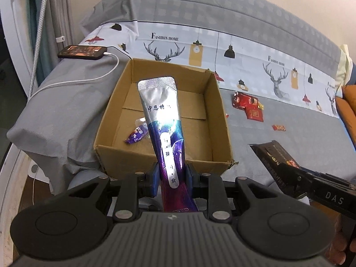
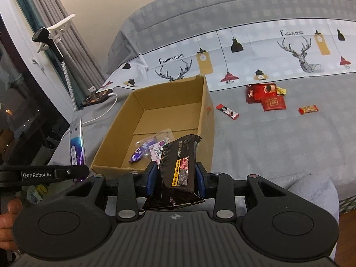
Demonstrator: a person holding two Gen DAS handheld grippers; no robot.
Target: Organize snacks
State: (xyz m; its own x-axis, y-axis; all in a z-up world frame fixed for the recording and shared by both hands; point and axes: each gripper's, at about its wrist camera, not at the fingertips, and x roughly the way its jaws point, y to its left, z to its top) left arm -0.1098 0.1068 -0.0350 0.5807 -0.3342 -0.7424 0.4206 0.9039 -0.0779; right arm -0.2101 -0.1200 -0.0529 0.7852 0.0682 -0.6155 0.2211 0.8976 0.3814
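Observation:
An open cardboard box (image 1: 106,120) (image 2: 208,111) sits on the bed. My left gripper (image 1: 172,179) is shut on a tall silver and purple pouch (image 1: 163,120) that stands upright at the box's near wall. My right gripper (image 2: 176,178) is shut on a black snack bag (image 2: 179,166), held just short of the box's near right corner. Inside the box lie a purple wrapped candy (image 1: 135,135) (image 2: 142,152) and a pale pink packet (image 2: 159,148). The black bag (image 1: 271,158) shows at the right of the left wrist view, and the pouch (image 2: 76,140) at the left of the right wrist view.
Red snack packets (image 2: 264,96) (image 1: 249,105), a red and black bar (image 2: 227,111) and a small orange-red bar (image 2: 308,109) (image 1: 279,127) lie on the grey bedspread right of the box. A phone (image 1: 82,52) on a white cable rests left of the box. A pillow with deer print lies behind.

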